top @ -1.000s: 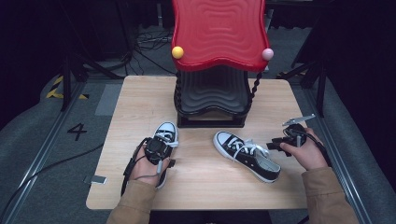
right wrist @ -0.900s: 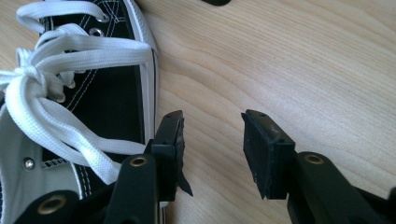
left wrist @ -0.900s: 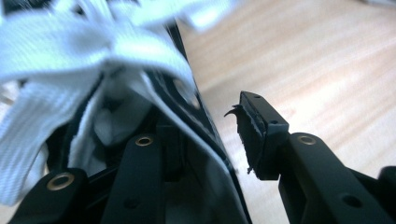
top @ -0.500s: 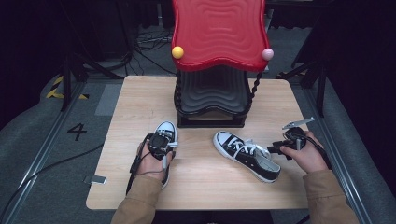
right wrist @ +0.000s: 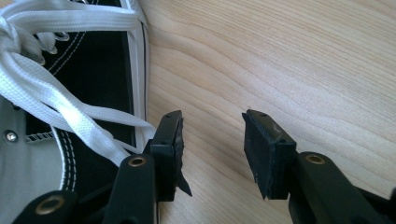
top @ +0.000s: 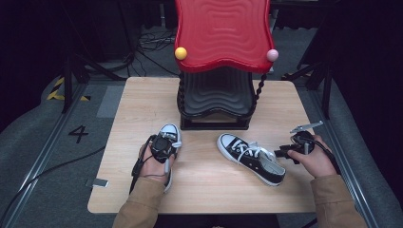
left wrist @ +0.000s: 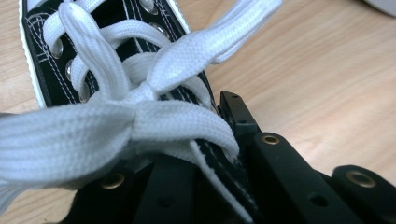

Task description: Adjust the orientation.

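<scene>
Left gripper (top: pixel 163 148) is clamped on the left sneaker (top: pixel 169 134) at its collar, table's 7 o'clock. Right gripper (right wrist: pixel 212 149), jaws apart, sits beside the right sneaker (top: pixel 250 158), at 4 o'clock. Likely light soft canvas with slippery laces (left wrist: pixel 140 100); grab the stiffer collar or heel.

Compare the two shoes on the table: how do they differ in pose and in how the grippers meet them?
The left shoe points straight away toward the rack; the right shoe lies diagonally. The left gripper sits over the left shoe, at its laces; the right gripper waits open beside the right shoe's heel. Both are black with white laces and toe caps.
</scene>
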`<state>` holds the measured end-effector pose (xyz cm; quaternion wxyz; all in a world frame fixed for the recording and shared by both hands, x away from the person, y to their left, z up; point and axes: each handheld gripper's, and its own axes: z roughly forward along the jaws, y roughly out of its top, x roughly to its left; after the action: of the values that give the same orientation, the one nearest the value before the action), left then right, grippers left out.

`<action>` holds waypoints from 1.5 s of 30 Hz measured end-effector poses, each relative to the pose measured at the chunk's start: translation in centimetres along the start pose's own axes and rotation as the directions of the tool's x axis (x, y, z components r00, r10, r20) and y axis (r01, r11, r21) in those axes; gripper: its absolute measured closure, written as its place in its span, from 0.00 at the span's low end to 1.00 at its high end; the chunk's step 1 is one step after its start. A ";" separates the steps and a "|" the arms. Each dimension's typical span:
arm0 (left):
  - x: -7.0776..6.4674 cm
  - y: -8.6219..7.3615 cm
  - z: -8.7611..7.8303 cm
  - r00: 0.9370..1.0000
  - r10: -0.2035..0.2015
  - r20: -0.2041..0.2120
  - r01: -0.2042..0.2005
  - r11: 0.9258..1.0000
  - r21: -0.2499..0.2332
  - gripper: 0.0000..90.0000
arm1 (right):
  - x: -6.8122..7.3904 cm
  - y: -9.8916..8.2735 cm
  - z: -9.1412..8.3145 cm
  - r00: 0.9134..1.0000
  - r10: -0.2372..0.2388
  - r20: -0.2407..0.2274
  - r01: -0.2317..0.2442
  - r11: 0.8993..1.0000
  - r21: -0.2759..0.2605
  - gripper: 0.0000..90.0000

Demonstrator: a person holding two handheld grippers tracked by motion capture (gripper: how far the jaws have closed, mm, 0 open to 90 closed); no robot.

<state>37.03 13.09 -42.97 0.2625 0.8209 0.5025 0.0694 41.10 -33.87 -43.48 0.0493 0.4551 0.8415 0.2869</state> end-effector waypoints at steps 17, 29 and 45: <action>-3.4 1.4 -4.5 0.993 0.101 0.059 -0.096 0.993 -0.072 0.93 | -0.1 -0.2 -0.3 1.000 0.007 0.001 -0.007 1.000 -0.007 0.65; -4.8 2.5 -6.4 0.986 0.144 0.079 -0.136 0.986 -0.100 0.93 | -0.5 -0.9 -0.4 1.000 0.028 0.003 -0.028 1.000 -0.002 0.65; -6.3 7.1 -8.0 0.983 0.174 0.058 -0.163 0.975 -0.154 0.93 | -1.1 -0.7 -0.7 1.000 0.017 0.009 -0.016 1.000 -0.012 0.65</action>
<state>36.59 8.00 -31.67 0.3338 0.8406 0.4148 0.0993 41.02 -35.31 -43.47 0.0535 0.4630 0.8358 0.2902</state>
